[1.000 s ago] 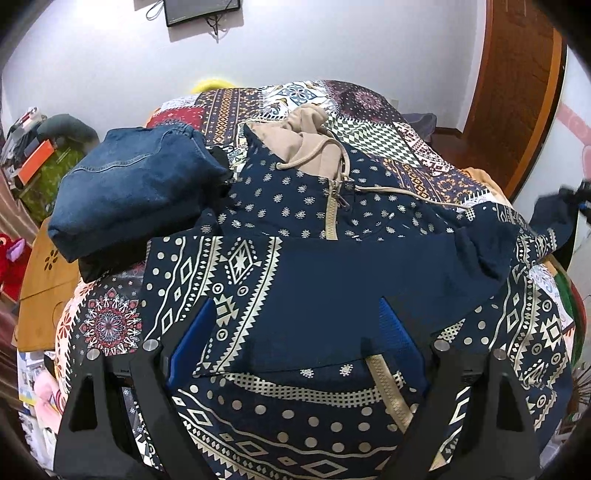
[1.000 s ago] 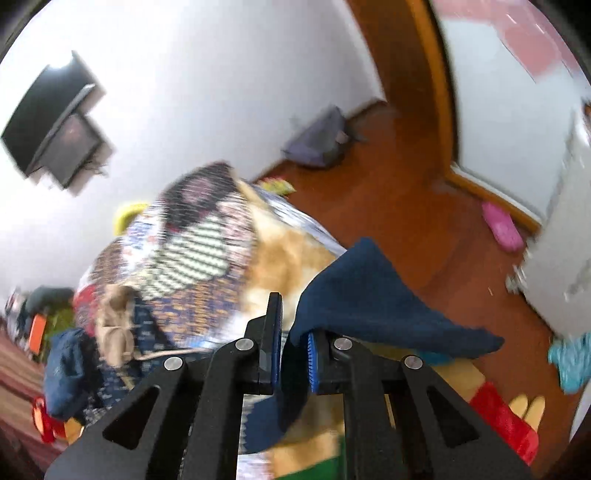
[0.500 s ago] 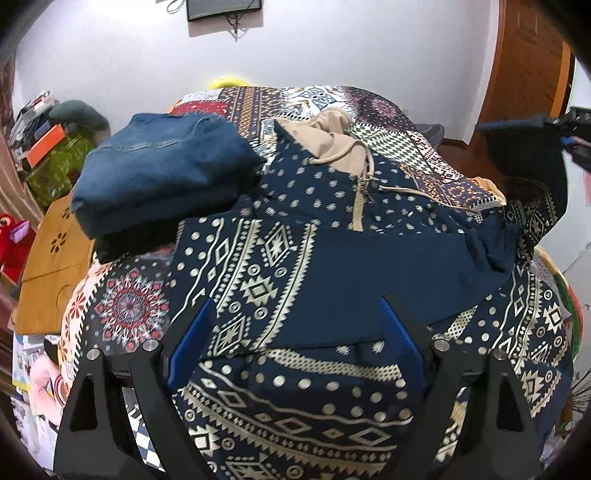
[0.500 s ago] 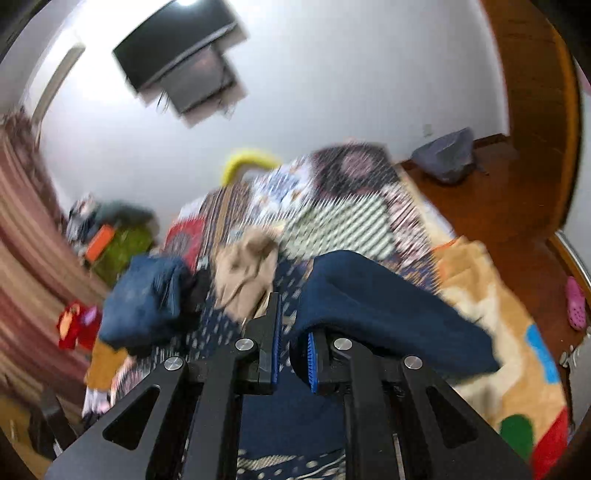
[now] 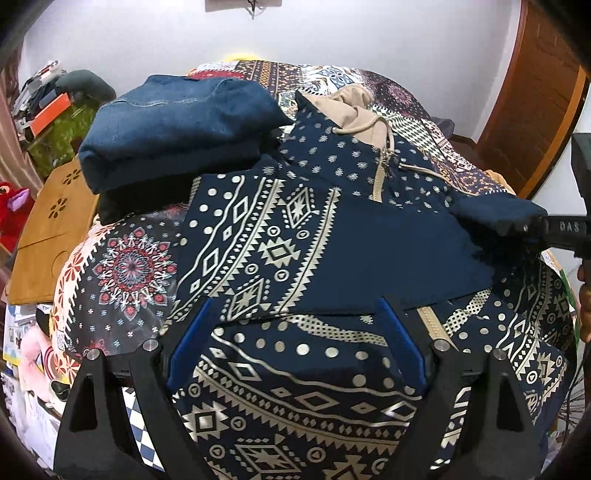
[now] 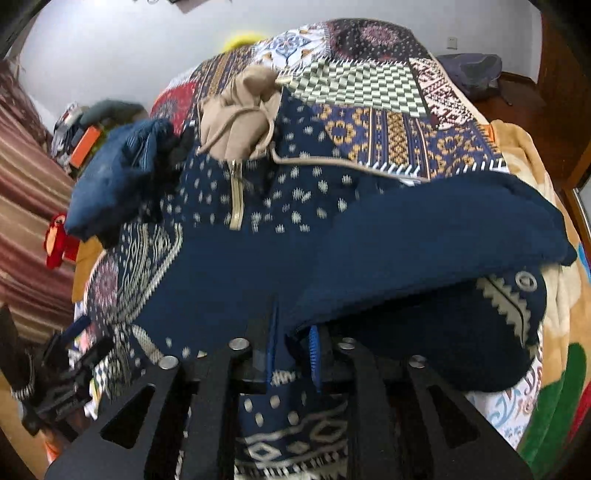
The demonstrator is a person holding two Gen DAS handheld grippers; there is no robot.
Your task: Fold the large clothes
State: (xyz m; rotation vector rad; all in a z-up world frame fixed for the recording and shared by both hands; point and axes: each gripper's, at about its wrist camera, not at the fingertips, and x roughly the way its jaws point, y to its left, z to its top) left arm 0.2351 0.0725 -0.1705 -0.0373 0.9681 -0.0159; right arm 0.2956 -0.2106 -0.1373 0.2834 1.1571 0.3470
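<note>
The right gripper [image 5: 532, 227] is cut off at the right edge of the left wrist view, its tip buried in the hoodie [image 5: 369, 240] sleeve, so whether its pads still pinch cloth can't be told. The folded jeans [image 6: 114, 188] look smeared in the right wrist view. The wall screen [image 5: 243, 3] is cropped at the top.

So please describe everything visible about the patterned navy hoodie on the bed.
The hoodie is navy fabric with cream geometric bands, dots, a beige hood lining, drawstrings and zipper. It lies front up on the bedspread, sleeves folded across the chest. The right tongs, just opening, have the plain navy sleeve between them.
</note>
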